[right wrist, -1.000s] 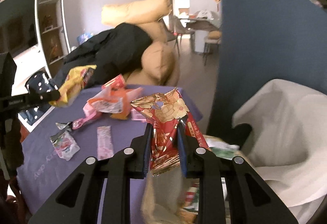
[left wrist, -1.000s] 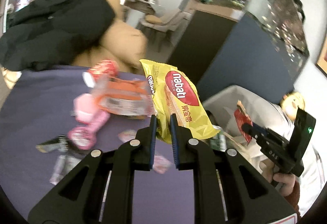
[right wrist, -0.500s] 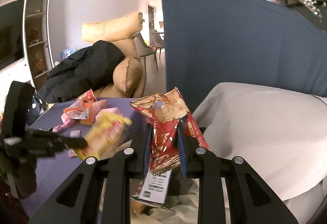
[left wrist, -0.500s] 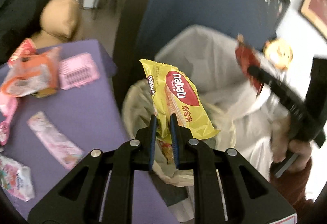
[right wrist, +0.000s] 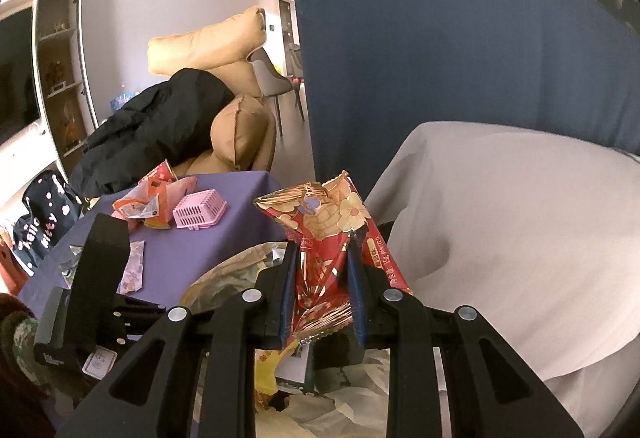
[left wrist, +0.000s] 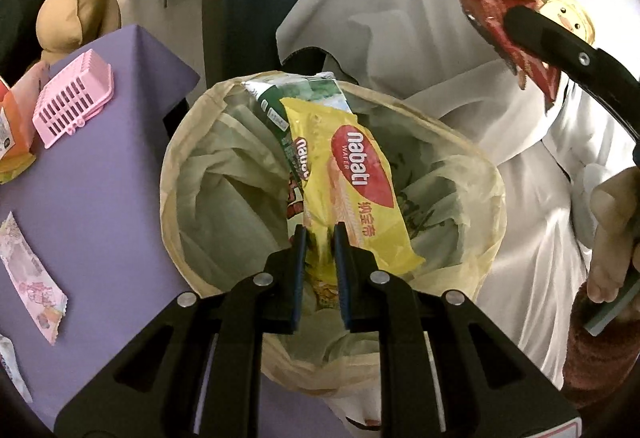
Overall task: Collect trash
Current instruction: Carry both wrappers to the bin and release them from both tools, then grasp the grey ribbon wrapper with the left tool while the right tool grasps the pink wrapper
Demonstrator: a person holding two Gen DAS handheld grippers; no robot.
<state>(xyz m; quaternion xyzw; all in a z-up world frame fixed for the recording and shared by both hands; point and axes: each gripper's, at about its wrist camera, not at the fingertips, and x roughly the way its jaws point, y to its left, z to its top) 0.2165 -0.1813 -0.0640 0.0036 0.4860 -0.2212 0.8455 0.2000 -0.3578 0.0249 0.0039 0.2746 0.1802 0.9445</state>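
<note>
Bin [left wrist: 192,142]: yellow-lined, open mouth straight below left gripper, hard by purple table [left wrist: 100,166] edge; wrappers already inside.
Yellow pack [left wrist: 352,190]: over bin mouth, long axis running away from the pads toward far rim.
Red pack [right wrist: 328,238]: upright in right gripper, over near-right rim.
Nearer hand: left, centred on the mouth; right off to the side.
Left gripper [left wrist: 320,242]: narrow, pinching yellow pack's near end.
Right gripper [right wrist: 322,270]: clamped on red pack.
</note>
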